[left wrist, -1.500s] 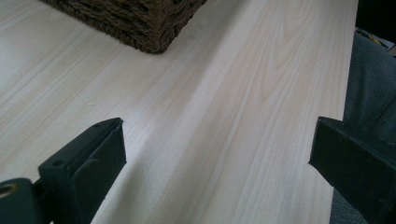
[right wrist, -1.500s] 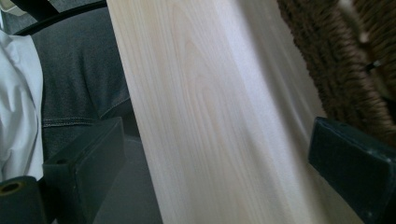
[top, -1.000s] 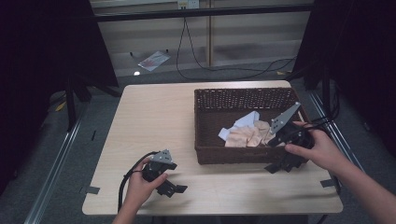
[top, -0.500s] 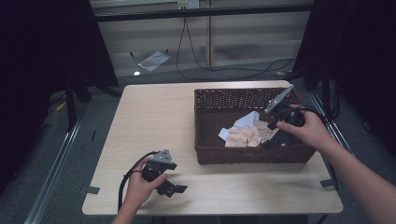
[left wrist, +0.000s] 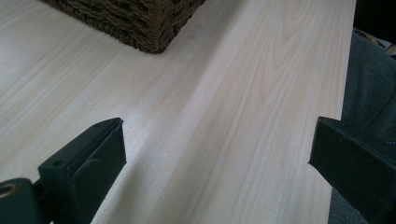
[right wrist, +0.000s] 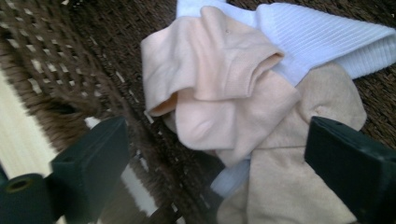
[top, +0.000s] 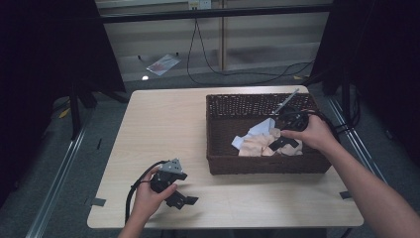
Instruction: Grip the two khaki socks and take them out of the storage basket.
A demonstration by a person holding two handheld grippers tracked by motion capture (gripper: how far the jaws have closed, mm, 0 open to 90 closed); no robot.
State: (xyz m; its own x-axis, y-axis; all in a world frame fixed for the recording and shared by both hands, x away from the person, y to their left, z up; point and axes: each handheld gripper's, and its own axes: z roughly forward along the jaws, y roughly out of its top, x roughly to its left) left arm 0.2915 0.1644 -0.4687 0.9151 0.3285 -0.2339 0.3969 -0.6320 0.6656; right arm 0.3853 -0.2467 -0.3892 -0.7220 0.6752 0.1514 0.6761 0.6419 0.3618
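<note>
Hovering with jaws spread, having just narrowed slightly, right tool (top: pixel 285 144) above peach cloths (right wrist: pixel 224 107) and white cloth (right wrist: pixel 322 42) inside wicker basket (top: pixel 267 163) at the surface's (top: pixel 163 119) right side, nothing gripped, left tool (top: pixel 181 198) released near the front edge

We find the basket (top: pixel 267 162) on the table's (top: pixel 163 124) right half, the cloths (top: pixel 257 144) inside it (toward its near wall); the right gripper (top: pixel 283 144) hangs over them, the left gripper (top: pixel 181 201) rests near the table's front-left edge.
</note>
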